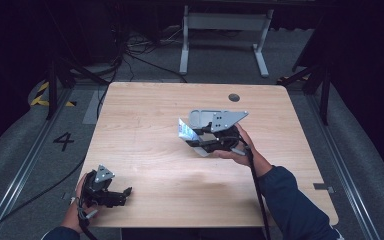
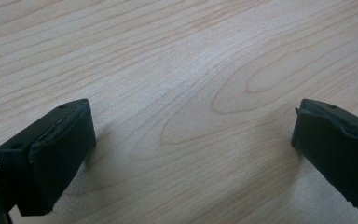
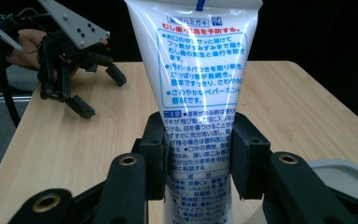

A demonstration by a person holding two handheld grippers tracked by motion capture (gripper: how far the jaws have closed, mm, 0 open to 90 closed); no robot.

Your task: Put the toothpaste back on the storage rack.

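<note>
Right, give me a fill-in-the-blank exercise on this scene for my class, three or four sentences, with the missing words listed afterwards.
1. The right gripper is shut on a white ____ printed with blue and red text.
2. The left gripper has its jaws ____, with nothing between them.
3. The table top is made of light ____.
4. In the high view, the tube is held ____ the table, not lying on it.

Missing words: tube; open; wood; above

Tube (image 3: 200, 93) in right gripper (image 1: 200, 142), above table (image 1: 145, 150) centre.
</note>
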